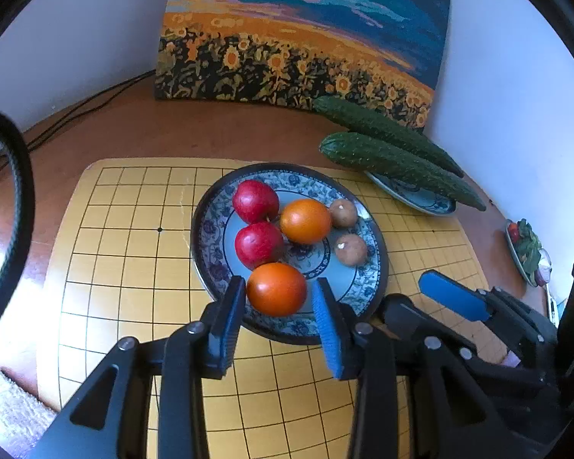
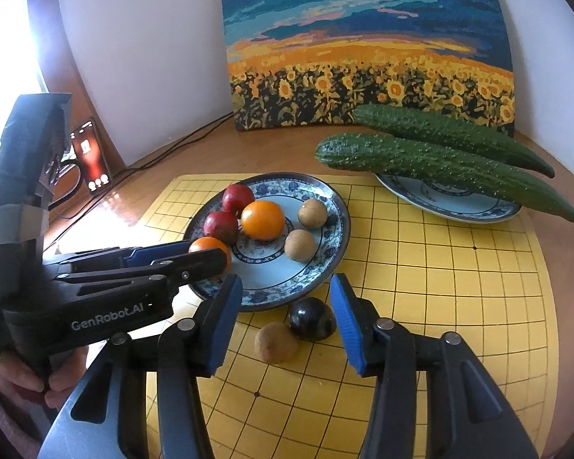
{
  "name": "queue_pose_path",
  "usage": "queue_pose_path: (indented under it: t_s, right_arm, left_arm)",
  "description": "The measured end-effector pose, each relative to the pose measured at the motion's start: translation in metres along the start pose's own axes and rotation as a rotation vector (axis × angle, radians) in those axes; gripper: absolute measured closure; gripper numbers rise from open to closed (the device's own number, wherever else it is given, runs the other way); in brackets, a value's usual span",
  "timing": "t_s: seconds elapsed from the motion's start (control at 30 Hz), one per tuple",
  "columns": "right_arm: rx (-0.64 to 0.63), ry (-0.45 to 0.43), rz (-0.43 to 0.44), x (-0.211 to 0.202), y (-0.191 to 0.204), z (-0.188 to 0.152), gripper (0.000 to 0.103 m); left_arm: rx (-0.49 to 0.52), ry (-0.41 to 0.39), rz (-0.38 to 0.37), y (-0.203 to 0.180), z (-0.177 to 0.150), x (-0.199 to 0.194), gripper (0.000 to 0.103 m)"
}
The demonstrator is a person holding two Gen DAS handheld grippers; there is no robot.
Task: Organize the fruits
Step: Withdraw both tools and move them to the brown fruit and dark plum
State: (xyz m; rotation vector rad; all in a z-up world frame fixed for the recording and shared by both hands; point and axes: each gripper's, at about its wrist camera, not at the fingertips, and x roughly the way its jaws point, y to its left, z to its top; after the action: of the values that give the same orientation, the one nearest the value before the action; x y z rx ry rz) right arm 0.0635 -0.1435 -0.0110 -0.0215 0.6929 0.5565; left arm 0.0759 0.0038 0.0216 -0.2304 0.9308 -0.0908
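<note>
The left gripper (image 1: 277, 298) has its jaws clenched on an orange tomato (image 1: 276, 288) at the near rim of the patterned plate (image 1: 210, 237), while the right gripper (image 2: 287, 319) hangs with jaws released around a dark plum (image 2: 312, 318) on the yellow grid board (image 2: 440, 306), beside a brown fruit (image 2: 276, 342).

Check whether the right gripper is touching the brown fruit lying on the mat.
Apart. In the right wrist view, yellow mat shows between the brown fruit and the nearer pad of the open right gripper.

Wooden table (image 1: 218, 134), yellow grid board (image 1: 134, 252), leaning painting (image 1: 298, 34)
</note>
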Motion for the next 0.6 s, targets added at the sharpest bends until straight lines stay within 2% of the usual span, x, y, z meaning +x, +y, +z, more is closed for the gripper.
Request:
queue_pose_path:
  t_s: [0.6]
  right_arm:
    - [0.032,0.008,-0.05,-0.022,-0.003,-0.027,0.054]
  left_arm:
    - [0.008,-0.012,-0.003,-0.014,-0.023,-0.028,0.063]
